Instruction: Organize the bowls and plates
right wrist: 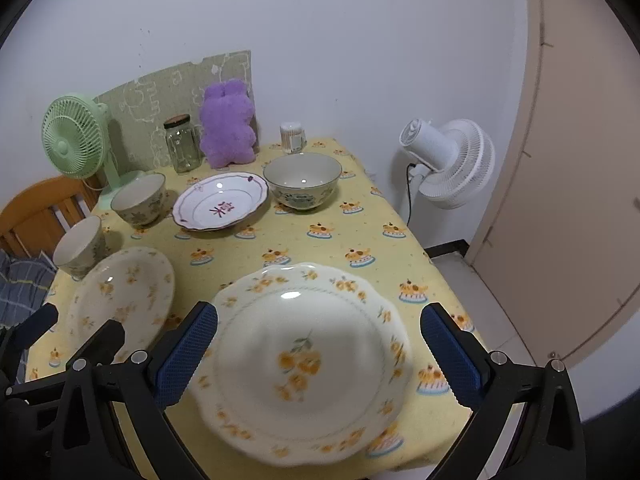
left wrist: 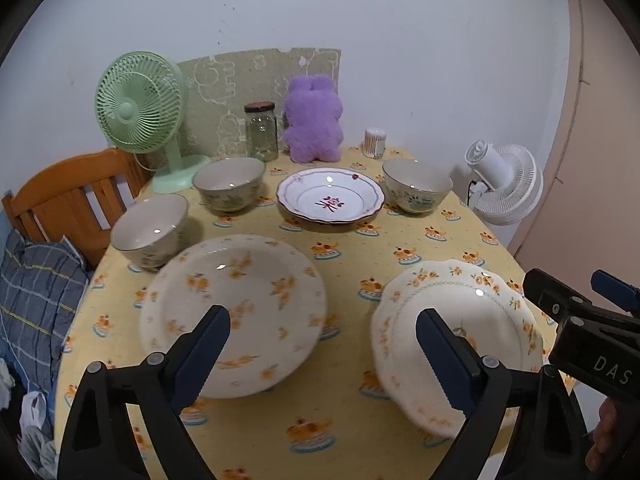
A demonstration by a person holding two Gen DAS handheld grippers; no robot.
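Right now your left gripper (left wrist: 322, 354) has its fingers spread wide, nothing between them — the round flowered plate (left wrist: 236, 312) lies on the counter (left wrist: 344, 412) just past the left finger (left wrist: 204, 354). Your right gripper (right wrist: 318, 356) is wide too, straddling the scalloped flowered plate (right wrist: 304, 360) without touching its rim. Three bowls and the purple-rimmed plate (left wrist: 330, 195) sit further back.

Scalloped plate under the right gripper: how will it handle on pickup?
The scalloped plate looks glazed, with highlights on it, so probably slippery against the pads. It appears rigid ceramic: likely fragile if dropped. It lies flat on the tablecloth with a low rim, so the open right gripper may struggle to get under it.
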